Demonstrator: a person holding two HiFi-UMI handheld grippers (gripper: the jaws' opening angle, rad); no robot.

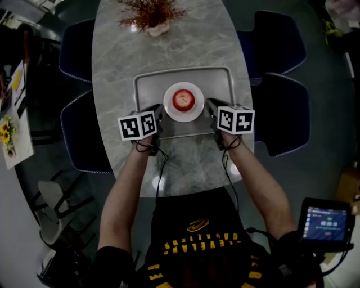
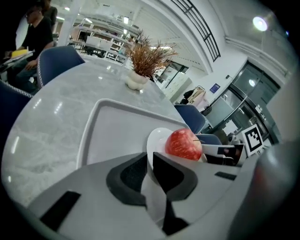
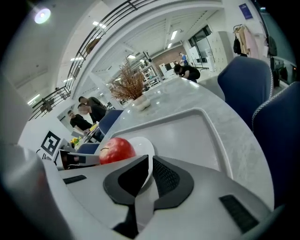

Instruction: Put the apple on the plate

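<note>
Head view: the apple [image 1: 183, 99] sits on the plate [image 1: 184, 116], within the tray [image 1: 147, 84]. The left gripper [image 1: 162, 112] and the right gripper [image 1: 209, 104] each pinch the plate's rim. The apple is probably firm, smooth and prone to rolling, so grasp across its middle

Apple [image 1: 183, 99] on plate [image 1: 170, 110], plate in tray [image 1: 147, 87], tray on table [image 1: 197, 42], plant [image 1: 152, 14] behind tray.

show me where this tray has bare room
Free: tray far corners and the strip beyond the plate; also bare table between tray and plant. Crowded: near side, where left gripper and right gripper clamp the plate.
</note>
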